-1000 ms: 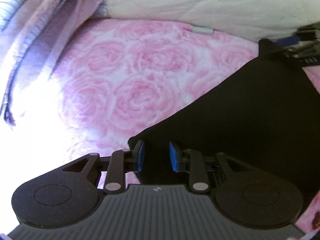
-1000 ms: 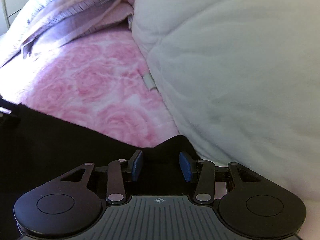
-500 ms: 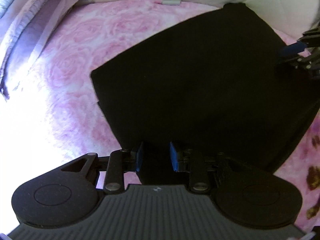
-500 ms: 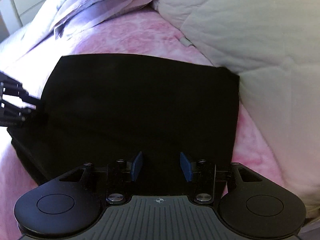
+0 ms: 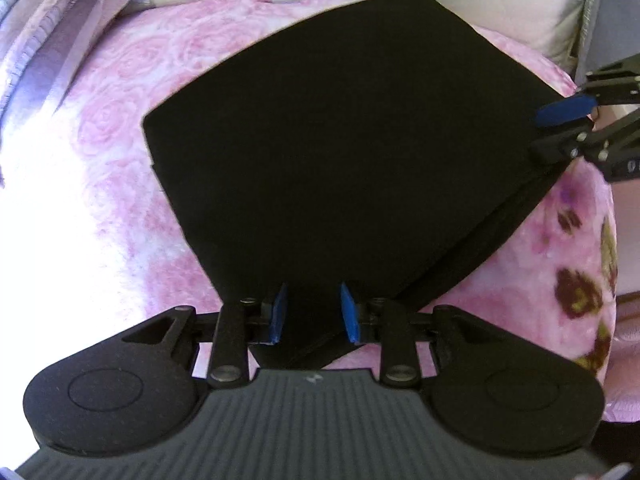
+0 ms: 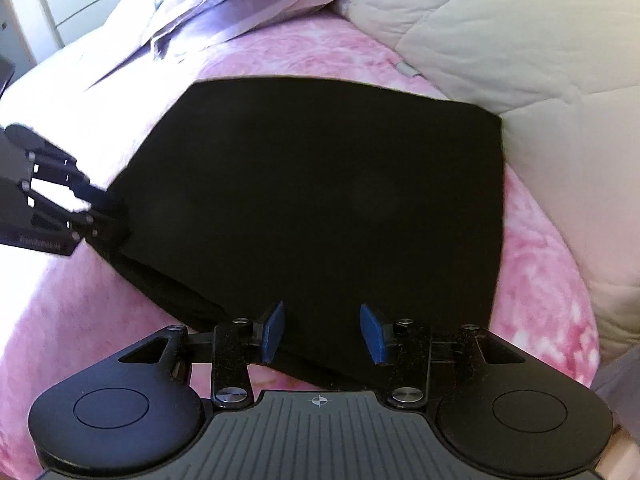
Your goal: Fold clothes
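Observation:
A black garment [image 5: 344, 144] lies folded flat on a pink rose-patterned blanket [image 5: 132, 92]; it also shows in the right wrist view [image 6: 320, 200]. My left gripper [image 5: 312, 312] is open, its blue pads either side of the garment's near corner. My right gripper [image 6: 322, 330] is open over the garment's near edge, with nothing gripped. The right gripper shows at the right edge of the left wrist view [image 5: 576, 120], at the garment's other near corner. The left gripper shows at the left of the right wrist view [image 6: 52, 204].
A cream quilted duvet [image 6: 520, 60] lies along the garment's far right side. Lilac and striped bedding [image 5: 52, 32] is piled at the far left. The bed's edge and a white cabinet [image 6: 24, 20] are at the left in the right wrist view.
Both grippers have pulled back toward me from the far edge. The garment now lies folded flat, in full view. The right gripper's jaws are wider apart.

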`<state>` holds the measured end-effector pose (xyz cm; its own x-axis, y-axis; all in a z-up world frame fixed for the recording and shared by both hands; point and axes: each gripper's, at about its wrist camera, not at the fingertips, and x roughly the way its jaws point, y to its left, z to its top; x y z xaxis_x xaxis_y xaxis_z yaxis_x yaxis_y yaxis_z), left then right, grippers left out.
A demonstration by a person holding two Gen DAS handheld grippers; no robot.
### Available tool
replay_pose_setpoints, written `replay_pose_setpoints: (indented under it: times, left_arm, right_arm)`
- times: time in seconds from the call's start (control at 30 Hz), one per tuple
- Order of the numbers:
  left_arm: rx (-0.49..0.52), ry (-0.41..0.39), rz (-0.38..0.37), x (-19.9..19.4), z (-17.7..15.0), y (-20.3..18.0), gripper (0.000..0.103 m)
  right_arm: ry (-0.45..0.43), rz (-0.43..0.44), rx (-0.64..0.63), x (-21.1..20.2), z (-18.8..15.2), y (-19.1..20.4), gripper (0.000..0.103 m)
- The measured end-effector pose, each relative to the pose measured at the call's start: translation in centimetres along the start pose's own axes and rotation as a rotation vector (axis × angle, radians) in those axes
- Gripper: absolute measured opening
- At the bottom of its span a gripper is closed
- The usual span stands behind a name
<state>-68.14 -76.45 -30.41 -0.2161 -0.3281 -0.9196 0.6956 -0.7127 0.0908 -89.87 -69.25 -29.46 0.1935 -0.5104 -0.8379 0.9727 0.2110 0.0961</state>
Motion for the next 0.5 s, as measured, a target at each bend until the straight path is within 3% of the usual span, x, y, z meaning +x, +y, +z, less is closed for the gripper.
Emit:
replay_pose_setpoints:
  times: [0.1, 0.17, 0.2, 0.23, 0.4, 0.5]
  left_arm:
    - [-0.068, 0.003, 0.014, -1.8, -0.7, 0.2, 0.029]
    - [-0.117, 0.003, 0.022, -2.9, -1.5, 0.0, 0.038]
    - [-0.143, 0.001, 0.027, -3.5, -1.9, -0.1, 0.048]
    - [-0.17, -0.005, 0.03, -4.1, -2.3, -0.4, 0.058]
    - [-0.288, -0.058, 0.048, -6.4, -4.1, -1.8, 0.086]
    - [-0.335, -0.076, 0.02, -7.8, -5.5, -2.6, 0.091]
  right_arm:
    - [-0.021, -0.032, 0.065, -1.8, 0.1, -0.2, 0.05]
    - [-0.032, -0.055, 0.107, -3.2, -0.4, 0.0, 0.068]
    - [-0.035, -0.068, 0.128, -3.9, -1.0, 0.3, 0.078]
    - [-0.032, -0.078, 0.148, -4.5, -1.5, 0.7, 0.083]
    - [-0.004, -0.117, 0.248, -7.3, -4.3, 2.5, 0.084]
    - [-0.008, -0.145, 0.295, -9.1, -5.9, 4.0, 0.085]
